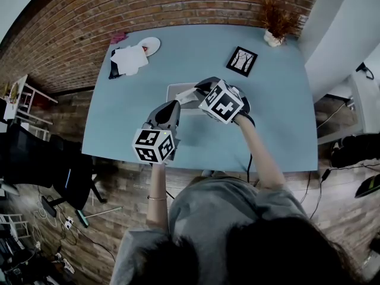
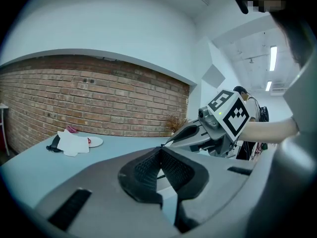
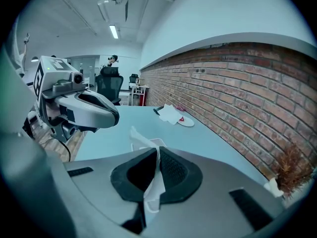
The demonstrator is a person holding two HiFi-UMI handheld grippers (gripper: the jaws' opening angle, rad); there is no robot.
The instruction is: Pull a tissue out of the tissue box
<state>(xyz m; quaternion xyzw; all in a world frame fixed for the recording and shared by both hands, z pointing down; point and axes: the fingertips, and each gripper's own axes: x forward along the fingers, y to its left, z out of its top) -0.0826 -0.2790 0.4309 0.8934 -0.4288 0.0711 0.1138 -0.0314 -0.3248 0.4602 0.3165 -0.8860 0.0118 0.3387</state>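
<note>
Blue table (image 1: 285,100) meets a brick wall (image 1: 178,5). With the forearm stretched forward, the right gripper (image 3: 157,155) tilts down just above the tissue box (image 1: 177,89), clamping a white tissue (image 3: 154,182). The left gripper (image 2: 159,151), jaws together and empty, hovers nearly level beside the box's near-left corner.

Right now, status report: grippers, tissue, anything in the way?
Right gripper shut on tissue, above tissue box. Left gripper shut, empty, close alongside, clear of the tissue.
</note>
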